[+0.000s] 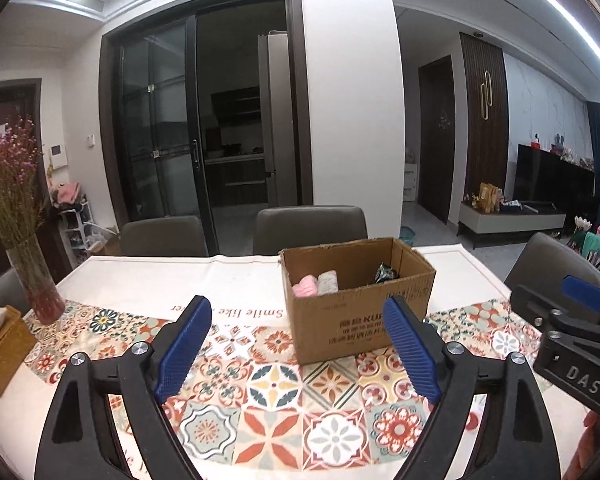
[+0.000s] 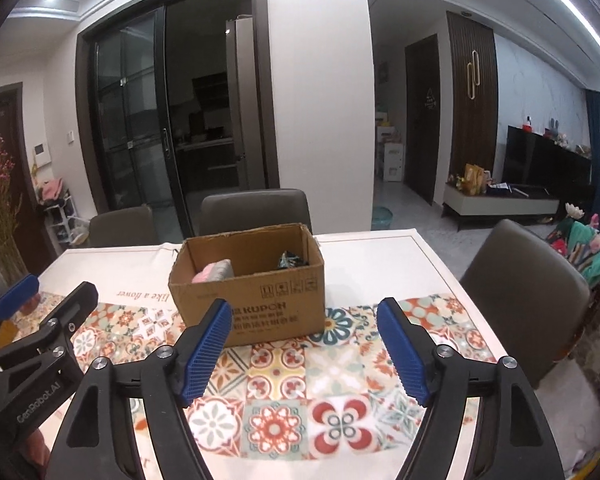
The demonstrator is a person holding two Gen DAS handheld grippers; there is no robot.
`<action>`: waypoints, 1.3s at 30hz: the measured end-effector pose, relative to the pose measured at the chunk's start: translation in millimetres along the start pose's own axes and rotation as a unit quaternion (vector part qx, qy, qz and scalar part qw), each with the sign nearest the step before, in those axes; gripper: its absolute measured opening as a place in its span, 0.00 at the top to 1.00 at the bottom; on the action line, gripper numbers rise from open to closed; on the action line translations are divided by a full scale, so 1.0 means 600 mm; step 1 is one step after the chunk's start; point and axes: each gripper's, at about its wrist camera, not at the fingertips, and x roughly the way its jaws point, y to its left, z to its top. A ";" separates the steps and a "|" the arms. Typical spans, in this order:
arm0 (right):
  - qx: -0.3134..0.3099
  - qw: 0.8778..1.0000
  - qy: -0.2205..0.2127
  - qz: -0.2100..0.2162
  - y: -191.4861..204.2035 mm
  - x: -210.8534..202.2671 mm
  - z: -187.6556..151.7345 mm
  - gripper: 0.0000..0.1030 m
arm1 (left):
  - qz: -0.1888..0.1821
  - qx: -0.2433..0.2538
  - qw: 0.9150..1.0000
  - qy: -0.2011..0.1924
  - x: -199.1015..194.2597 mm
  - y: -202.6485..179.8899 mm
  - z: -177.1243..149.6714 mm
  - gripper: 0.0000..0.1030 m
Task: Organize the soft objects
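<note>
An open brown cardboard box (image 1: 356, 300) with printed sides stands on the white table with its patterned tile-print cloth (image 1: 268, 384), beyond both tools. Inside it, at the left, a pink rolled soft item (image 1: 305, 289) lies touching a pale grey rolled one (image 1: 327, 283); a dark crumpled item (image 1: 385, 273) sits at the right. The left gripper (image 1: 298, 350), black with 2 blue ribbed pads, is released and holds nothing. The right gripper (image 2: 305, 350) likewise gapes wide, empty, over the cloth.

Bright ceiling light strips (image 1: 560, 12), dark doorway (image 1: 236, 120), fisheye-bent edges, slight blur
</note>
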 end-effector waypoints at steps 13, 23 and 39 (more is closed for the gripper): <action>0.015 1.000 -0.005 0.005 -0.016 -0.071 -0.075 0.24 | 0.029 -0.004 0.999 -0.028 -0.095 0.005 -0.060 0.00; 0.007 1.000 -0.015 -0.001 -0.014 -0.120 -0.116 0.23 | 0.026 -0.010 1.000 -0.014 -0.140 0.014 -0.105 0.00; 0.012 0.999 -0.029 0.004 -0.016 -0.173 -0.144 0.20 | 0.017 -0.012 0.999 -0.026 -0.187 0.013 -0.120 0.00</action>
